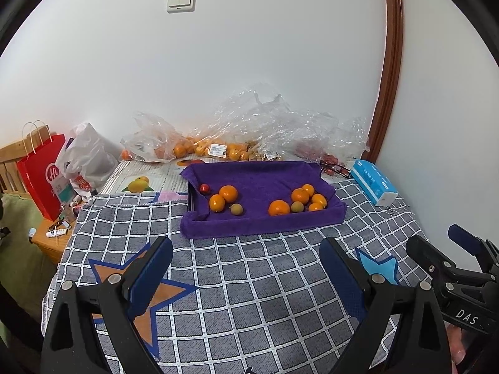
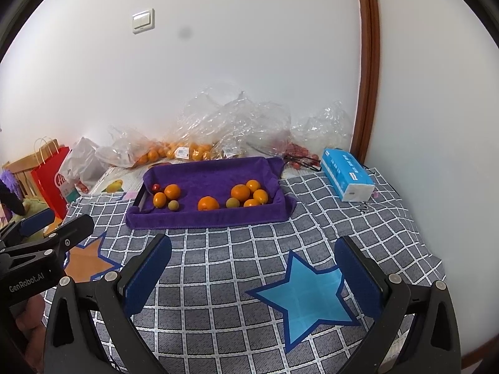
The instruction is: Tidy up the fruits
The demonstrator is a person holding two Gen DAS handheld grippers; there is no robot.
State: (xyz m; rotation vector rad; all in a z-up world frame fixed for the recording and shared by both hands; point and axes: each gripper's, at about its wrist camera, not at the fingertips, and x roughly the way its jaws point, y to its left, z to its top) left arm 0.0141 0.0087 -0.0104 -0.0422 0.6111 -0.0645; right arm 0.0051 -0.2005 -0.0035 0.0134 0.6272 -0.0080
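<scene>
1. Fruits [image 1: 228, 193] are lying in two loose clusters on the purple towel [image 1: 262, 174], seemingly sorted apart.
2. Left tongs [image 1: 246, 277] and right tongs [image 2: 253, 275] are hovering wide open, gripping nothing, near the checked cloth [image 2: 218, 265].

Fuzzy purple cloth [image 1: 262, 174] w/ glossy oranges [image 1: 279, 208], crinkly plastic bags [image 1: 265, 118]

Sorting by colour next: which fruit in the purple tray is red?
The small red round fruit in the tray's far-left corner; all others are orange or greenish.
</scene>
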